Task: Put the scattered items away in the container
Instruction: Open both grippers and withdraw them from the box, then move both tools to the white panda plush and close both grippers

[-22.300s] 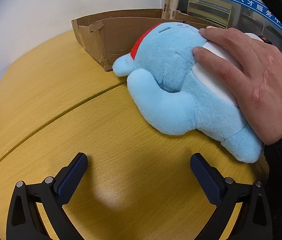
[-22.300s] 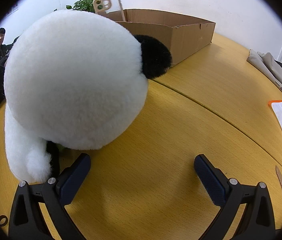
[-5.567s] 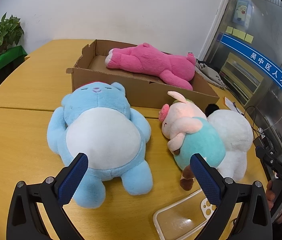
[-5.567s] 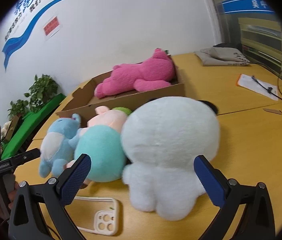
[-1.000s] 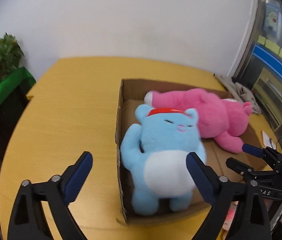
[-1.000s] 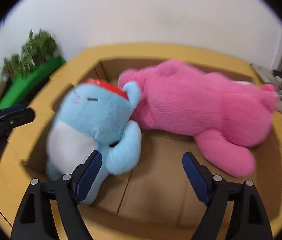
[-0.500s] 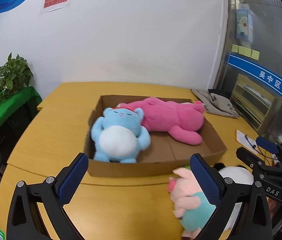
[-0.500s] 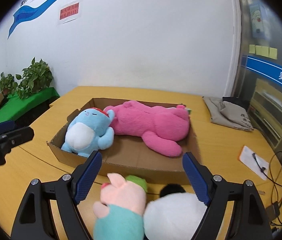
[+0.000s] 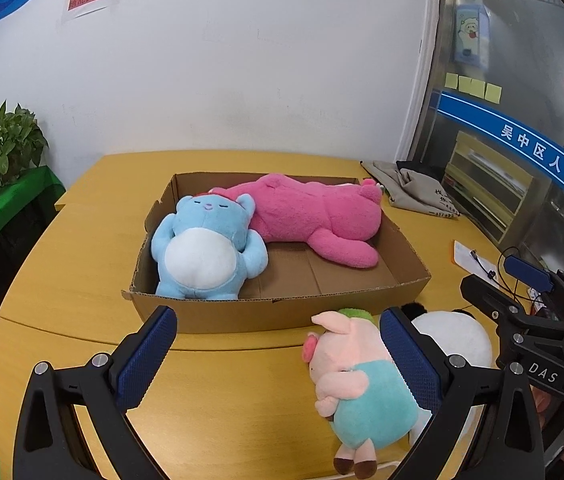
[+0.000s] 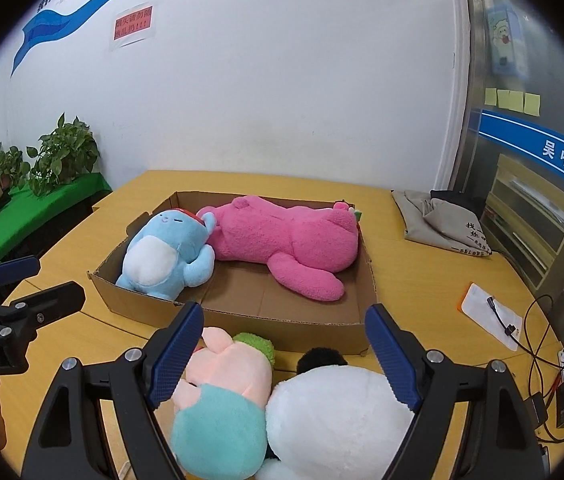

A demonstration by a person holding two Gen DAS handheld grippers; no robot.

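Observation:
A shallow cardboard box on the wooden table holds a blue plush and a long pink plush. A pink pig plush in a teal shirt and a white panda plush lie on the table in front of the box. My left gripper is open and empty above the table before the box. My right gripper is open and empty above the pig and panda.
A grey folded cloth lies at the table's far right. A paper sheet with cables is on the right. Potted plants on a green ledge stand to the left.
Both grippers have drawn back slightly from the box; the pig and panda plush sit larger and closer in view. Both stay open and empty.

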